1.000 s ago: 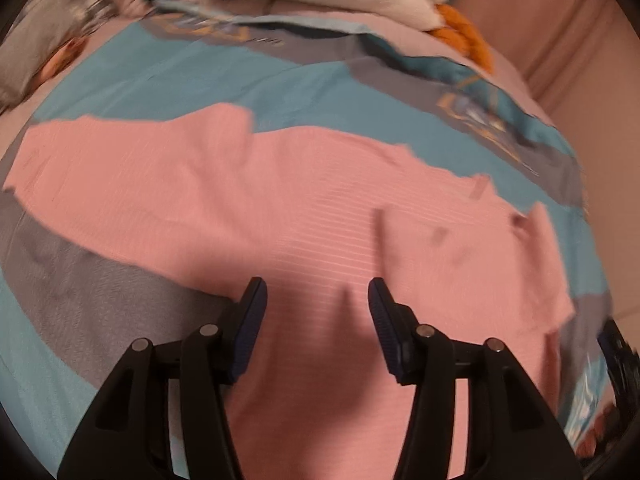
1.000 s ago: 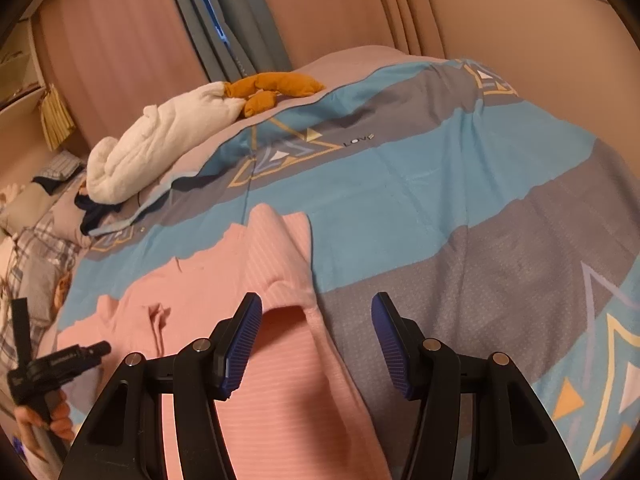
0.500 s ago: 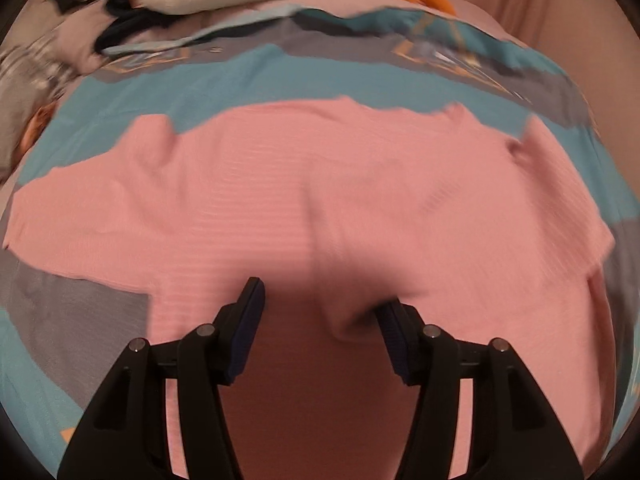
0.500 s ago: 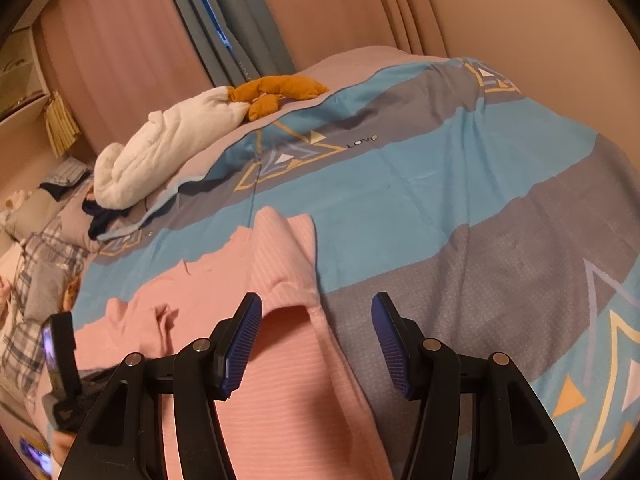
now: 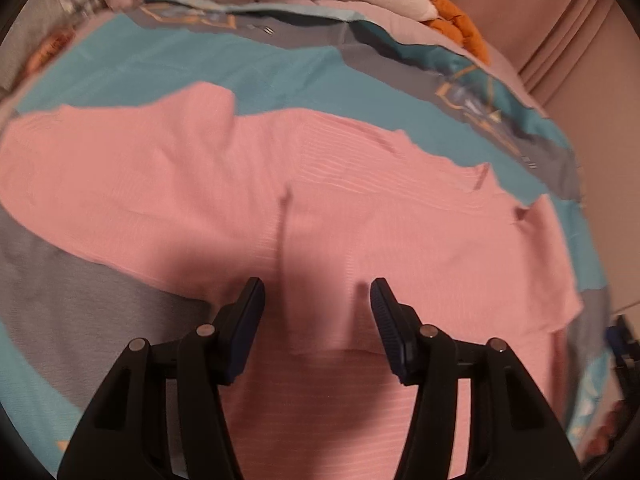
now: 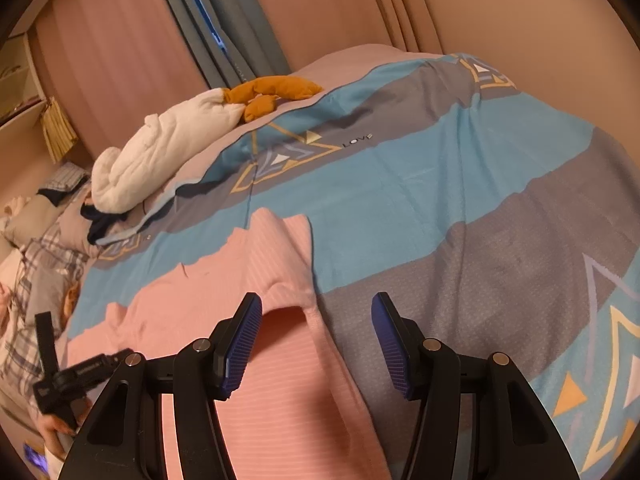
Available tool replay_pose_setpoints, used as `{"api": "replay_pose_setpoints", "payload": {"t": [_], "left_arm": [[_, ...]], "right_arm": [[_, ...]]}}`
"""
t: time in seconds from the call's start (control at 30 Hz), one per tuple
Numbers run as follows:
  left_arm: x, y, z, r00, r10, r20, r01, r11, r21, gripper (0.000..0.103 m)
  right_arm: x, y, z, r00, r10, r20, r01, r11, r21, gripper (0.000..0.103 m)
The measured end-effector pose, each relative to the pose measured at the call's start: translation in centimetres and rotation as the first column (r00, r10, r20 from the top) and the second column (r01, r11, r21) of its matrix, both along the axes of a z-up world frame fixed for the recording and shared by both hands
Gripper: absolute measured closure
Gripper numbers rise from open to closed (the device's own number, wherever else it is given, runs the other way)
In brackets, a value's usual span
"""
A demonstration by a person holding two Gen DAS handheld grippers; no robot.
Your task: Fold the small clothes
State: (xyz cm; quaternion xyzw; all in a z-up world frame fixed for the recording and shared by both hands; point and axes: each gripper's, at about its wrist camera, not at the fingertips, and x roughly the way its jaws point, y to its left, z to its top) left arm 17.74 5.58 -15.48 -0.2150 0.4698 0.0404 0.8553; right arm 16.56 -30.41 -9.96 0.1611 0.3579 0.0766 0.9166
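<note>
A pink ribbed garment (image 5: pixel 360 220) lies spread on the blue-and-grey bedspread (image 5: pixel 200 60), with one flap folded over its middle. My left gripper (image 5: pixel 317 286) hovers just above that flap. Its jaws are closing slowly, the flap's lower edge lies under the gap, and the pads do not press on it. In the right wrist view my right gripper (image 6: pixel 317 300) stands open above the pink garment's (image 6: pixel 280 380) right edge, holding nothing. A hand holds the left gripper (image 6: pixel 76 376) at the lower left of that view.
A white plush bundle (image 6: pixel 160 160) and an orange soft toy (image 6: pixel 272 92) lie at the far side of the bedspread (image 6: pixel 440 180). Checked pillows (image 6: pixel 40 248) sit at the left. Pink and blue curtains (image 6: pixel 224 20) hang behind the bed.
The left gripper swung right over the garment half a second ago and has come back left and slightly lower. The right gripper has not moved.
</note>
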Motion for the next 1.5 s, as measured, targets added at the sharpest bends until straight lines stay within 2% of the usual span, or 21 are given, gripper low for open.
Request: {"api": "replay_pose_setpoints", "payload": {"t": [0.07,0.13,0.17,0.2,0.23,0.3,0.47,0.57,0.67,0.93,1.17,1.5], "left_arm": [[0.4,-0.1,-0.4,1.0,-0.022,0.014,0.023,0.998,-0.064,0.05],[0.9,-0.1,-0.9,1.0,-0.013,0.001,0.013,0.997,-0.078,0.066],[0.9,-0.1,-1.0,1.0,-0.007,-0.001,0.007,0.997,-0.072,0.084],[1.0,-0.1,-1.0,1.0,-0.008,0.0,0.008,0.997,-0.082,0.093],[1.0,0.0,-0.9,1.0,-0.019,0.007,0.02,0.992,-0.127,0.097],[0.7,0.1,-0.3,1.0,-0.019,0.025,0.022,0.987,-0.162,0.098],[0.3,1.1,3.4,0.994,0.022,0.104,-0.004,0.986,-0.167,0.098],[0.2,1.6,6.0,0.985,0.028,0.168,-0.011,0.995,-0.1,0.098],[0.5,2.5,7.0,0.982,0.043,0.182,-0.033,0.998,-0.057,0.098],[0.4,4.7,5.1,0.987,0.065,0.145,-0.062,0.998,-0.024,0.098],[0.9,5.1,2.5,0.994,0.074,0.077,-0.074,0.997,0.009,0.098],[1.4,6.0,-0.3,0.995,0.097,-0.013,-0.097,0.995,0.015,0.093]], "right_arm": [[0.1,0.0,-0.1,1.0,0.003,-0.004,-0.003,1.0,0.0,0.046],[0.1,0.1,-0.2,1.0,0.005,-0.009,-0.005,1.0,0.001,0.046],[0.2,0.0,-0.3,1.0,0.005,-0.012,-0.005,1.0,0.002,0.046],[0.3,0.0,-0.4,1.0,0.005,-0.015,-0.005,1.0,0.003,0.046],[0.4,0.0,-0.5,1.0,0.004,-0.02,-0.004,1.0,0.005,0.046],[0.6,-0.1,-0.8,1.0,0.001,-0.029,-0.001,1.0,0.007,0.046],[1.0,-0.1,-1.3,0.999,0.007,-0.049,-0.006,1.0,0.016,0.046],[1.2,0.1,-1.5,0.998,0.011,-0.058,-0.011,1.0,0.017,0.046],[1.5,0.3,-2.0,0.997,0.022,-0.076,-0.02,1.0,0.019,0.046],[2.0,1.0,-2.7,0.994,0.032,-0.108,-0.032,0.999,0.003,0.046],[2.0,1.5,-3.0,0.992,0.041,-0.12,-0.044,0.999,-0.021,0.046],[2.1,2.1,-3.1,0.991,0.041,-0.128,-0.047,0.998,-0.046,0.046]]}}
